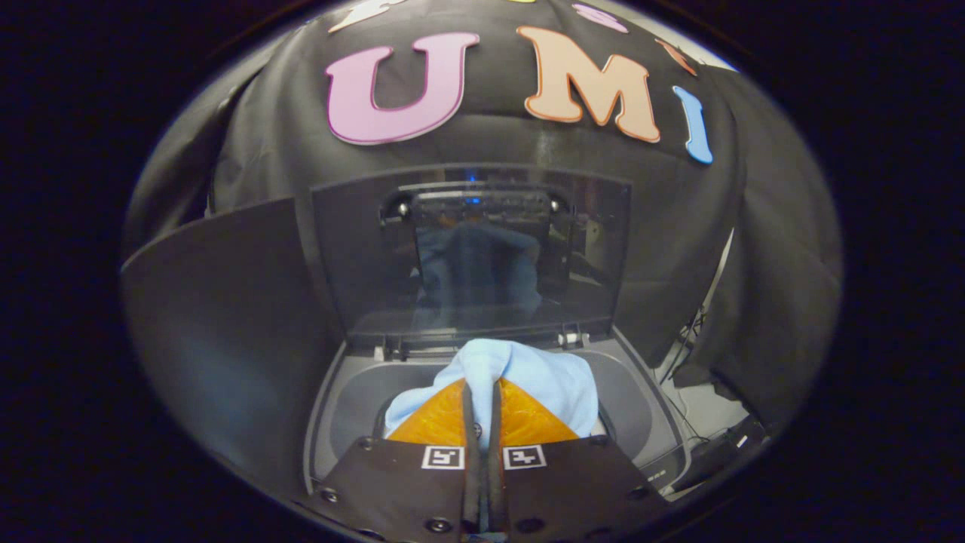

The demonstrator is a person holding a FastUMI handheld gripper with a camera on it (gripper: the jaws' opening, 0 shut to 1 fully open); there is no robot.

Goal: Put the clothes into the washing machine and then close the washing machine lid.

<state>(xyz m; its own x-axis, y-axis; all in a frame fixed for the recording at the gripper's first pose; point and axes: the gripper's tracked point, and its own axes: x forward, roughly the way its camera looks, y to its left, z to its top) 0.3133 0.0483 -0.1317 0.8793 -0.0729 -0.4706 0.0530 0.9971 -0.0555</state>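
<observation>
— Nearest to us, the hand-held gripper point(482, 407) has its two fingers drawn almost together, with a fold of soft pale-blue cloth point(528, 373) pinched in the narrow slit between them. So it is holding the garment.

— And where is that garment relative to the machine?

— Hanging right over the round drum mouth of the grey top-loading washing machine point(641, 407), bunched just ahead of and around the fingertips. How deep it already sits in the drum I cannot tell; the fingers hide that.

— The lid?

— Its dark, see-through hinged lid point(467, 256) stands upright at the far side of the opening, fully raised, with a bluish reflection in it.

— Which step, then?

— Loading, I'd judge, close to the drop. Next the fingers need to part so the cloth falls clear inside, with no edge draped over the rim. Then the gripper must reach to the far top edge of the lid and swing it forward and down.
</observation>
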